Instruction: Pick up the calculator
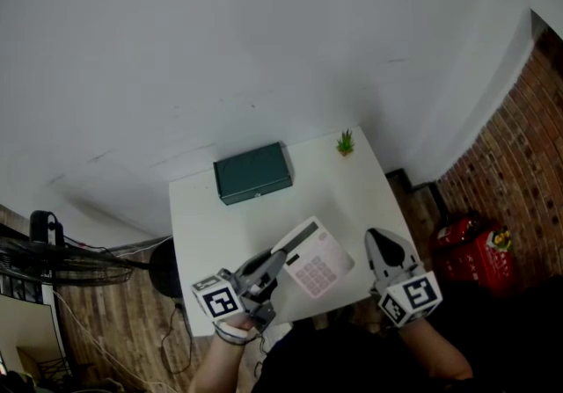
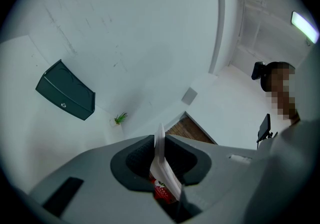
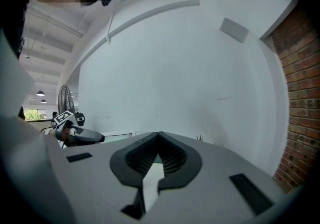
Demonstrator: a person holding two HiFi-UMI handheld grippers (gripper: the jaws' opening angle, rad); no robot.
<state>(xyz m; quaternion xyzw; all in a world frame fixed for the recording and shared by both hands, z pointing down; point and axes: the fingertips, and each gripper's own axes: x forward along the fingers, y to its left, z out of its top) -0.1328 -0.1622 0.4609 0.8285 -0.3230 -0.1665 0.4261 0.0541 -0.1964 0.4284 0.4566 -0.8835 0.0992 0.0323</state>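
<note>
My left claw (image 1: 280,261) points level, pinching the calculator (image 1: 318,266) by its edge at the desk's (image 1: 202,215) near side. My right claw (image 1: 376,237) hovers alongside, tilted slightly down, pressed together on nothing.

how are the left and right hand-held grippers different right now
The left hand-held gripper is shut on an edge of the calculator; the right hand-held gripper is shut with nothing between its jaws. In the head view, the left one angles across the table toward the right, while the right one points nearly straight ahead. Both are grey and carry a marker cube.
</note>
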